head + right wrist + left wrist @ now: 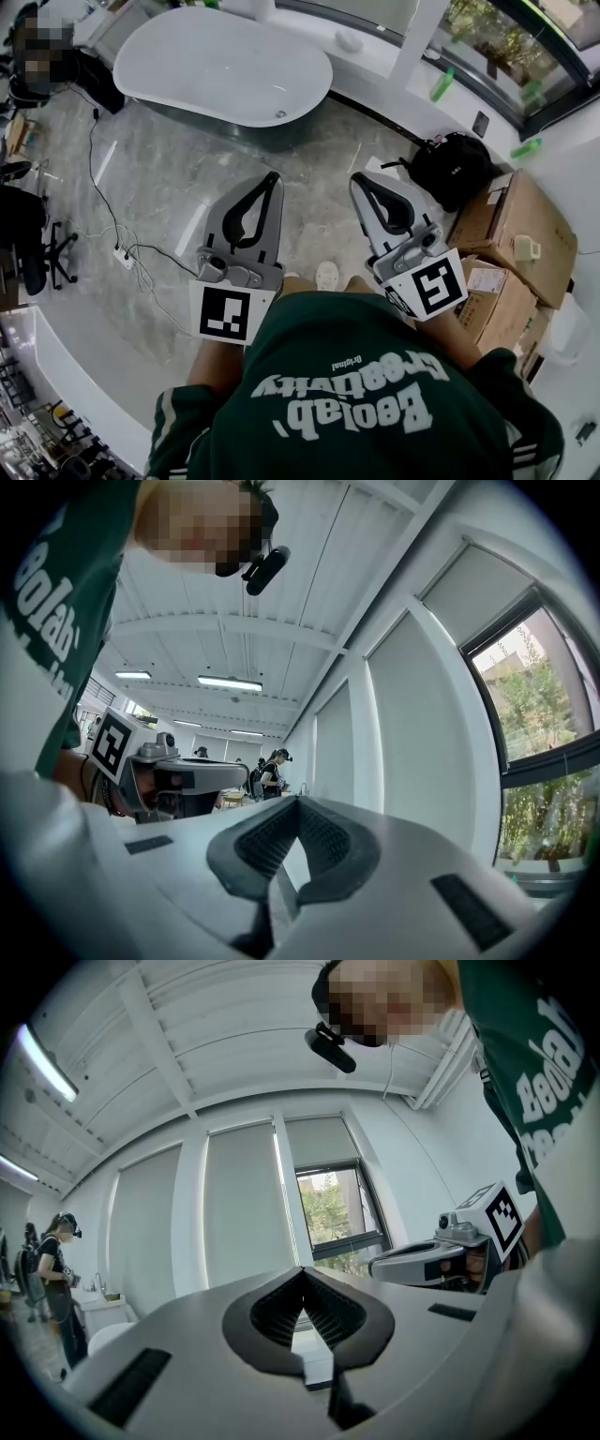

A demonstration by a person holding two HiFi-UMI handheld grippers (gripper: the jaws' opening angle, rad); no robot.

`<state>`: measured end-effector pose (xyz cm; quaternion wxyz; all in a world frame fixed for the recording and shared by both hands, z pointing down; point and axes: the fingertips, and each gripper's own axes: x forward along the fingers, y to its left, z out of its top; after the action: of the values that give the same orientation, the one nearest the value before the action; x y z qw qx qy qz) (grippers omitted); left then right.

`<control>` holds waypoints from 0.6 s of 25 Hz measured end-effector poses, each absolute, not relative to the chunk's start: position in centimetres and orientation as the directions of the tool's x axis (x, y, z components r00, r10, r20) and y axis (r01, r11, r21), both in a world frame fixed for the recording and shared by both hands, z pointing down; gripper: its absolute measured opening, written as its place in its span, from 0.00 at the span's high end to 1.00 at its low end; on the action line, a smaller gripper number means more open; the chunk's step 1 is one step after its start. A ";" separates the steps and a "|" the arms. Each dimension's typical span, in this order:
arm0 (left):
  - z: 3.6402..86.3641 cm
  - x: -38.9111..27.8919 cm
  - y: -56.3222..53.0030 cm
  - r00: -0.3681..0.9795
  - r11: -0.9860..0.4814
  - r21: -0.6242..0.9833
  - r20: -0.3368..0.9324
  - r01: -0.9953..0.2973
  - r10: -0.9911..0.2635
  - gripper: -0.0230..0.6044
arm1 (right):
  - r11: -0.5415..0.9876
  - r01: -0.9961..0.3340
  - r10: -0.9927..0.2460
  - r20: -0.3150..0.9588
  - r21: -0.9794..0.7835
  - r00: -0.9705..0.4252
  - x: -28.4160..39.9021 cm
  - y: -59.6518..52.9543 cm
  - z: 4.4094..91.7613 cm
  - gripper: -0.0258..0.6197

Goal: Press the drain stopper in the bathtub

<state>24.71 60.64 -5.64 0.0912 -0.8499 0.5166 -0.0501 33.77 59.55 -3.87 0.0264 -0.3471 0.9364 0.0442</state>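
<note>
The left gripper (273,178) and the right gripper (360,179) are held side by side over the marble floor (169,178), both with fingers closed on nothing, well apart from the one white bathtub (211,61), whose single drain stopper (279,114) sits inside near its nearer end.

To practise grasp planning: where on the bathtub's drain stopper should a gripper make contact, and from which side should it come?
Its top face, probably from straight above. The drain stopper shows only as a small spot set in the bathtub floor, with no visible edge to pinch, so pressing down likely suits it best.
</note>
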 end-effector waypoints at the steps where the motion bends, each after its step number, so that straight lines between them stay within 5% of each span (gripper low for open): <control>1: -5.7 24.8 60.6 0.460 -0.448 -0.204 -0.011 -0.870 -0.888 0.96 | 0.755 -0.652 -0.648 -0.079 0.064 -0.758 33.9 59.5 -3.8 0.95; 15: -5.7 26.4 61.0 0.432 -0.423 -0.199 -0.002 -0.884 -0.902 0.96 | 0.768 -0.639 -0.633 -0.091 0.044 -0.768 35.3 59.3 -3.6 0.95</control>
<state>26.40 60.96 -5.72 0.0850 -0.8418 0.5304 -0.0524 35.32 59.34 -3.56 0.0356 -0.3385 0.9396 0.0362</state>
